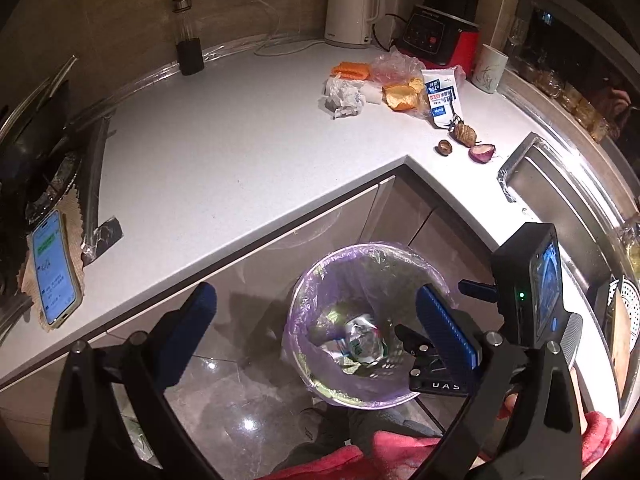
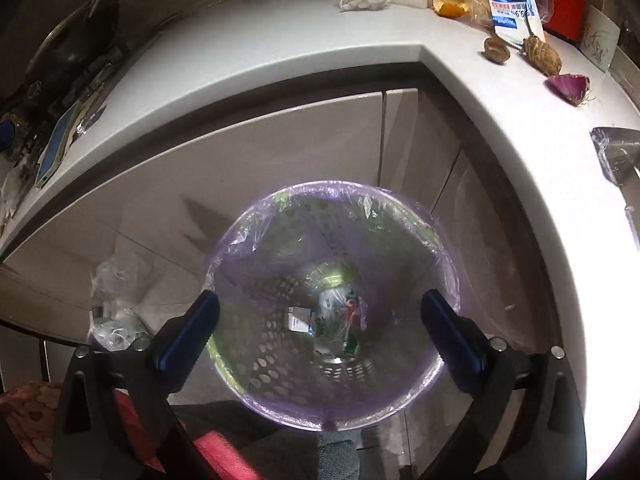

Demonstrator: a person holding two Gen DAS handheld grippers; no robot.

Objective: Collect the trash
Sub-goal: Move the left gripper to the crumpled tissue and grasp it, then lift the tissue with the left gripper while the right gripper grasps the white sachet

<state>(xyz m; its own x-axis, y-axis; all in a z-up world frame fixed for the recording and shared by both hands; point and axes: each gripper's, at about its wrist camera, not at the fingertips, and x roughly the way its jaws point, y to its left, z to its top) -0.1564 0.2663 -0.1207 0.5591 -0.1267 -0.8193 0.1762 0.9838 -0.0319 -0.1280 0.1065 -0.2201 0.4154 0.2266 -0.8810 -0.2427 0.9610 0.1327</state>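
Observation:
A waste bin (image 1: 396, 256) lined with a purple bag stands on the floor below the counter corner; crumpled wrappers (image 1: 362, 340) lie at its bottom. In the right wrist view the bin (image 2: 248, 240) fills the centre, with packaging (image 2: 336, 316) inside. My left gripper (image 1: 316, 312) is open and empty above the bin's left side. My right gripper (image 2: 320, 316) is open and empty directly over the bin mouth. On the counter lie crumpled tissue (image 1: 344, 96), orange peel (image 1: 402, 96), a blue-white packet (image 1: 442, 98), a plastic bag (image 1: 394, 66), a nut shell (image 1: 445, 147) and a purple onion piece (image 1: 482, 153).
A phone (image 1: 54, 268) lies on a mat at the counter's left edge beside a stove and pan (image 1: 28, 152). A kettle (image 1: 352, 10), blender base (image 1: 438, 32), cup (image 1: 489, 69) and bottle (image 1: 188, 36) stand at the back. A steel sink (image 1: 560, 200) is at right.

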